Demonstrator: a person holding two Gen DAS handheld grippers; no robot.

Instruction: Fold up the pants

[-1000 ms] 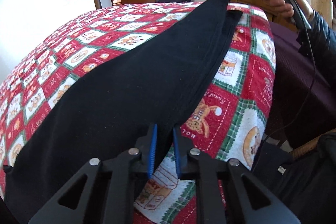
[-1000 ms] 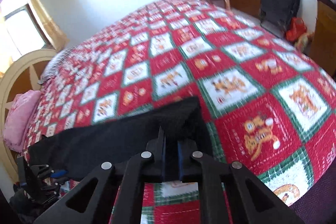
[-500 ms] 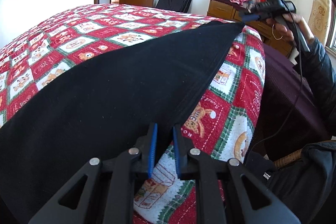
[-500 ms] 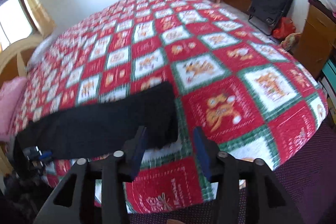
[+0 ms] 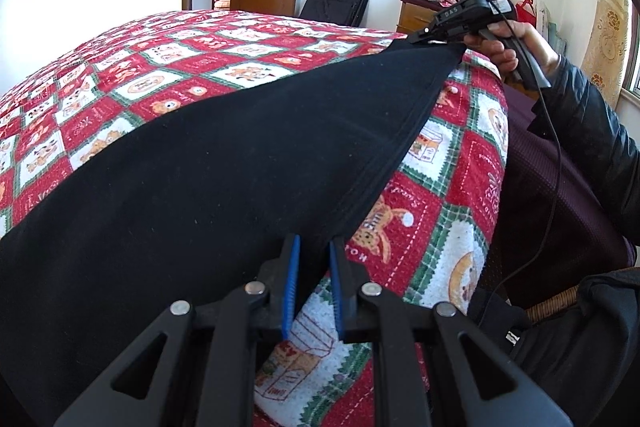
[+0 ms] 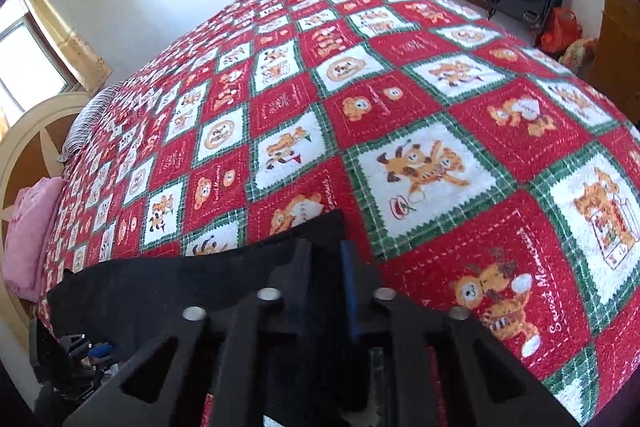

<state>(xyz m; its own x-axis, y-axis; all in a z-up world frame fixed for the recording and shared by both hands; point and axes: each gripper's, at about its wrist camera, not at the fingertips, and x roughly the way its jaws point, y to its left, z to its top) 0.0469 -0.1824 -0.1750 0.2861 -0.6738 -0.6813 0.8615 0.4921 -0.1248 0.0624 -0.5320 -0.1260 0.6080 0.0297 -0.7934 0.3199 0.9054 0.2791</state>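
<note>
I've got the black pants [image 5: 208, 179] stretched along the near edge of the bed [image 6: 400, 107], lying as one long doubled strip, so by my reckoning the lengthwise fold is done and the crosswise folds remain. My left hand-held gripper [image 5: 312, 267] is pinched down on the hem edge at one end. My right hand-held gripper [image 6: 326, 275] is low and level, clamped on the far corner, cloth between its pads.
</note>
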